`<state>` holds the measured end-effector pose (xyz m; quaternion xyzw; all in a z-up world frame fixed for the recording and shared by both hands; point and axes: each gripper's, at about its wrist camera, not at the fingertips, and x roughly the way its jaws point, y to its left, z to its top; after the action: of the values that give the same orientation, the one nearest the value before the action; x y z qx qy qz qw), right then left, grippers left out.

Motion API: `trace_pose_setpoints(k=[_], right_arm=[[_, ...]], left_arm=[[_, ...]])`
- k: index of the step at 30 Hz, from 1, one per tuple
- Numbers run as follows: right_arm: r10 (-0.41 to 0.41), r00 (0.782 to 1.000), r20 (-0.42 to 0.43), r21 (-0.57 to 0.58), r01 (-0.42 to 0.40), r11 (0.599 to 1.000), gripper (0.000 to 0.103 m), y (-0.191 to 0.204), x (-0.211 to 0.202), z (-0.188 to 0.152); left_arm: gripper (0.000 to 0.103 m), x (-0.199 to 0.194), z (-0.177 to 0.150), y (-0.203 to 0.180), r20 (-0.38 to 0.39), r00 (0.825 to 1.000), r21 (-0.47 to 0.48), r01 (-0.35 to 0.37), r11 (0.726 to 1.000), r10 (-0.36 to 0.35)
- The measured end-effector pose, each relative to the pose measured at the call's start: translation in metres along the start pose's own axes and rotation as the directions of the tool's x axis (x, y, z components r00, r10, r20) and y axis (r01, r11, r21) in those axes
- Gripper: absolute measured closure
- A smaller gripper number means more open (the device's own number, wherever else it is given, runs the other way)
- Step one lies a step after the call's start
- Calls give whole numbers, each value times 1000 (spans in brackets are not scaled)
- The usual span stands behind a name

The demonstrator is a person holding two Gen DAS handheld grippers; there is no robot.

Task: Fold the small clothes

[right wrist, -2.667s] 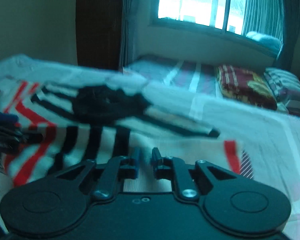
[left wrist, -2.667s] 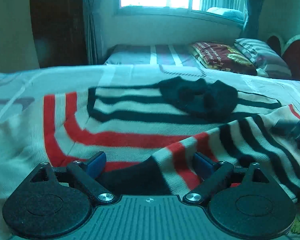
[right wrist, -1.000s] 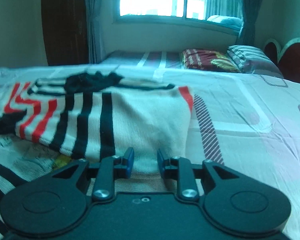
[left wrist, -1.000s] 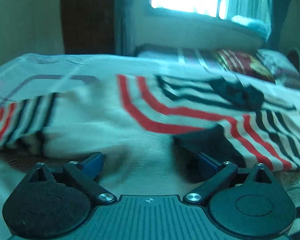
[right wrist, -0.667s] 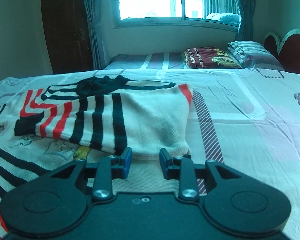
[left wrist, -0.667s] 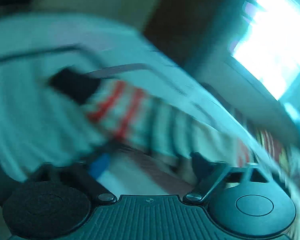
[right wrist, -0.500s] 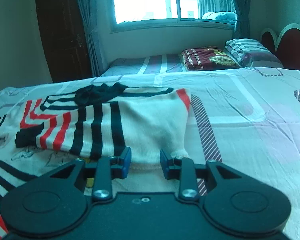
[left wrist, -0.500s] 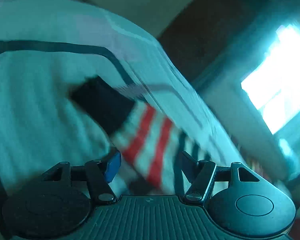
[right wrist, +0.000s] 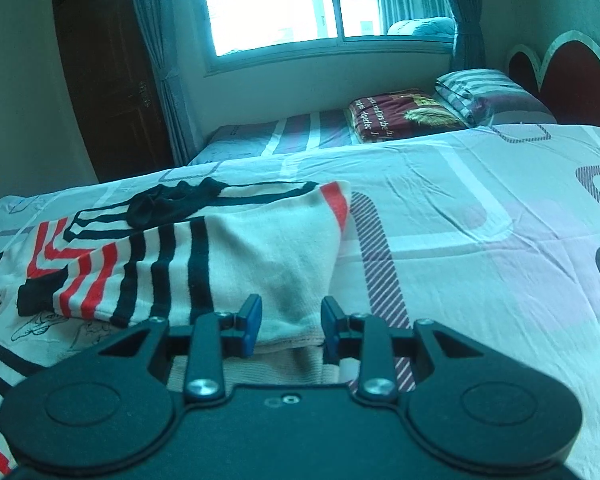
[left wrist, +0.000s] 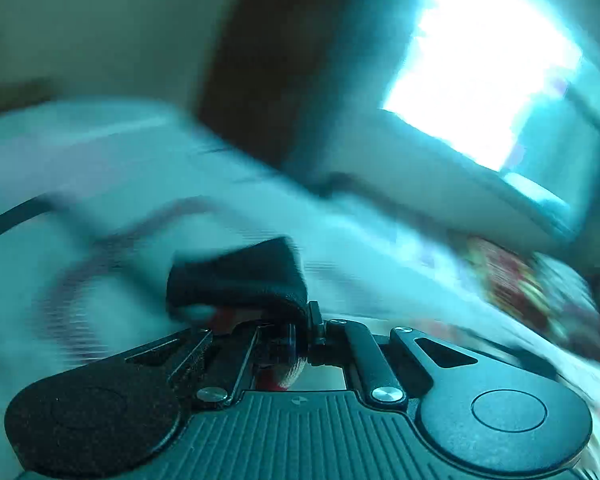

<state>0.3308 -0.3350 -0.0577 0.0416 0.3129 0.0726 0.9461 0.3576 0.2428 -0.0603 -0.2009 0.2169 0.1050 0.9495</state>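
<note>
A small white knit sweater (right wrist: 260, 248) with black and red stripes lies on the bed, its right sleeve folded across the body with the black cuff at the left. My right gripper (right wrist: 288, 322) is open just above the folded edge, holding nothing. In the blurred left wrist view my left gripper (left wrist: 302, 334) is shut on the black cuff (left wrist: 240, 276) of the sweater's other sleeve, lifted above the bed.
The bed sheet (right wrist: 480, 240) is pale with grey and purple patterns. A second bed with a maroon blanket (right wrist: 400, 114) and striped pillow (right wrist: 484, 92) stands behind. A dark wooden door (right wrist: 108, 68) is at the back left, a red headboard (right wrist: 568, 76) at the right.
My left gripper swung left, closed on the left sleeve's black cuff and lifted it. My right gripper let go of the folded right sleeve, drew back slightly and opened wider.
</note>
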Motion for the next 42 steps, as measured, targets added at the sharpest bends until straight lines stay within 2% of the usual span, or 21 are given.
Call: trace_pose_setpoints(k=[3,5,7,10,12,13,14,15,16,18,20,23,25,27,29,31,34,36,37,38,42], right_arm=[[-7,1000,11,33,7,999,71,-2,-2,0],[-14,1000,23,54,13,998,71,-4,-6,0],[-12,999,30,80,9,997,71,-9,-11,1],[-16,999,40,116,11,993,70,-18,-19,3],[-3,999,38,146,-3,989,66,-25,-22,4],[4,999,37,156,-9,988,63,-27,-23,5],[12,999,38,166,-18,986,55,-28,-23,6],[24,999,43,175,-31,984,51,-28,-24,7],[40,998,50,181,-48,982,47,-27,-25,8],[96,994,52,206,-104,973,47,-20,-22,10],[174,984,46,244,-180,953,47,-9,-13,12],[259,965,32,264,-258,929,47,21,8,14],[267,964,10,215,-263,941,48,46,23,16],[280,960,-11,164,-275,948,48,68,38,18],[253,967,-25,86,-250,964,48,90,52,21],[164,986,-28,-17,-164,986,48,110,63,26],[91,996,-22,-179,-93,979,50,131,74,30],[72,997,-26,-214,-76,974,57,135,81,33],[64,997,-29,-220,-69,973,73,135,83,35],[65,997,-36,-212,-71,975,97,134,86,37],[91,996,16,-124,-88,988,96,115,72,44]], left_arm=[[99,9,-15,-97,-36,985,94,173,980,-171],[99,16,-36,-158,-81,962,121,271,955,-262],[99,24,-63,-219,-138,938,174,339,924,-318],[99,49,-110,-294,-248,914,251,381,890,-322],[98,65,-144,-331,-350,894,306,391,868,-279],[97,64,-160,-345,-352,906,375,366,851,-235],[88,55,-165,-354,-305,927,438,341,832,-219],[78,46,-164,-358,-310,925,466,351,812,-222],[65,34,-160,-353,-306,918,461,376,804,-253],[63,15,-142,-326,-260,927,434,362,825,-270],[63,-3,-125,-285,-223,948,407,301,862,-226],[63,-19,-109,-216,-148,986,397,131,908,-78],[63,-25,-104,-173,-136,991,387,40,921,14],[63,-24,-101,-138,-151,985,378,-26,926,90],[63,-18,-100,-114,-155,979,368,-66,927,131],[63,-8,-100,-101,-169,977,350,-61,935,127],[63,3,-101,-103,-161,979,381,-53,923,122],[63,9,-102,-112,-154,981,415,-41,909,114],[63,14,-102,-114,-161,981,426,-30,904,109],[63,20,-103,-116,-172,980,438,-18,899,104],[67,20,-98,-123,-168,981,462,-7,887,96]])
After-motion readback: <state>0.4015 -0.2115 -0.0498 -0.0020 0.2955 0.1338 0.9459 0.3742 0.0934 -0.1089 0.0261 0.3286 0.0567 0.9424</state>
